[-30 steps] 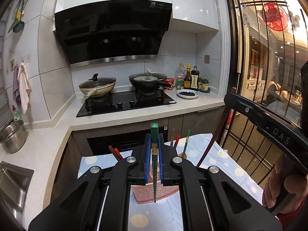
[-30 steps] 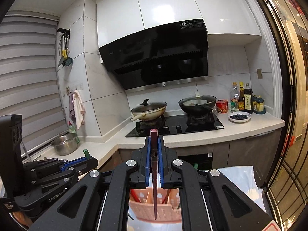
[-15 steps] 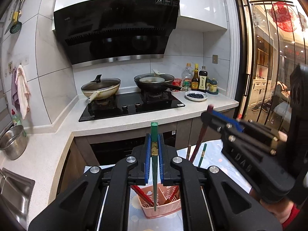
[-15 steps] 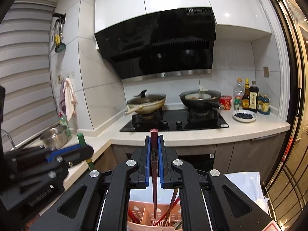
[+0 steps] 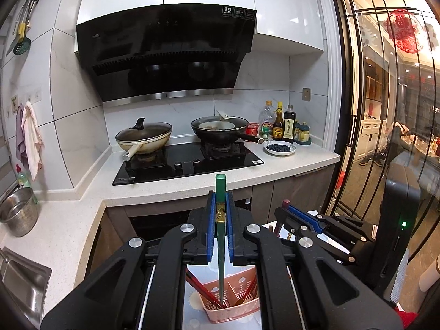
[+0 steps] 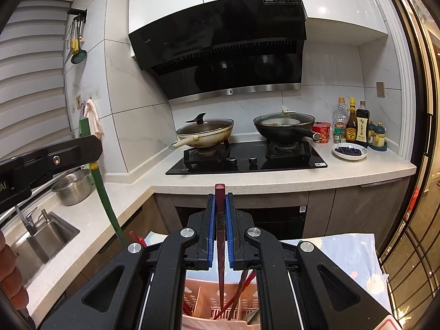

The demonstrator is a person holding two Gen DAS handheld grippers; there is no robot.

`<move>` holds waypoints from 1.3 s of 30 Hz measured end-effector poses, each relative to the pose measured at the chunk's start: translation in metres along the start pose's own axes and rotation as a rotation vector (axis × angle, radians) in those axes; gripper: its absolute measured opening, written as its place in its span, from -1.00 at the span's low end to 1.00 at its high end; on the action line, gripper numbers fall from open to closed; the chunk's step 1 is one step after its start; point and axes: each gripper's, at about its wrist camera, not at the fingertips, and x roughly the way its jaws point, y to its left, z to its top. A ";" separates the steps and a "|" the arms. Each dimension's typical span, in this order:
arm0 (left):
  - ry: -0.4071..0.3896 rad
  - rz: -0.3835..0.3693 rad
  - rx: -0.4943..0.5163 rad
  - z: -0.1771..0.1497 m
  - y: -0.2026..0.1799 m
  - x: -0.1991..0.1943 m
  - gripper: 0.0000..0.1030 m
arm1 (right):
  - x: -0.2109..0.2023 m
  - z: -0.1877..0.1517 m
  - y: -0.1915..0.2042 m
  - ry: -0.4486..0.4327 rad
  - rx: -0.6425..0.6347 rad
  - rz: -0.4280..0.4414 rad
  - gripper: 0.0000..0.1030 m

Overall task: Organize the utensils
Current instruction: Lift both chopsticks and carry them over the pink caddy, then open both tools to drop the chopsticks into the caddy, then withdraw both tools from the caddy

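My left gripper is shut on a green chopstick held upright, its tip down inside the pink utensil basket. My right gripper is shut on a dark red chopstick, its tip down in the same pink basket. Several red and brown chopsticks stand in the basket. In the right wrist view the left gripper and its green chopstick show at the left. In the left wrist view the right gripper shows at the right.
The basket stands on a pale blue dotted cloth. Behind are the counter, a black hob with two pans, bottles, a blueberry plate, a steel pot and a sink. Glass doors stand right.
Both grippers have come down over the basket. The chopstick tips now sit inside it. The right gripper has dropped lower in the left wrist view.
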 end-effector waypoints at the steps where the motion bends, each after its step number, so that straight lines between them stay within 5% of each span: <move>1: 0.003 0.000 -0.002 -0.001 0.000 0.001 -0.87 | 0.001 -0.001 0.000 0.002 -0.003 -0.001 -0.87; 13: 0.073 0.009 0.004 -0.028 -0.007 0.029 -0.83 | 0.019 -0.025 -0.002 0.094 -0.020 0.001 -0.80; 16: 0.093 0.036 0.016 -0.040 -0.011 0.034 -0.25 | 0.015 -0.034 0.000 0.097 -0.044 -0.024 -0.30; 17: 0.093 0.045 0.016 -0.044 -0.012 0.035 -0.18 | 0.011 -0.037 0.000 0.090 -0.051 -0.031 -0.28; 24: 0.114 0.064 0.022 -0.067 -0.017 0.027 0.04 | -0.013 -0.050 -0.004 0.087 -0.025 -0.028 -0.09; 39: 0.123 0.110 0.023 -0.113 -0.034 -0.022 0.35 | -0.075 -0.096 -0.007 0.136 0.009 -0.079 -0.06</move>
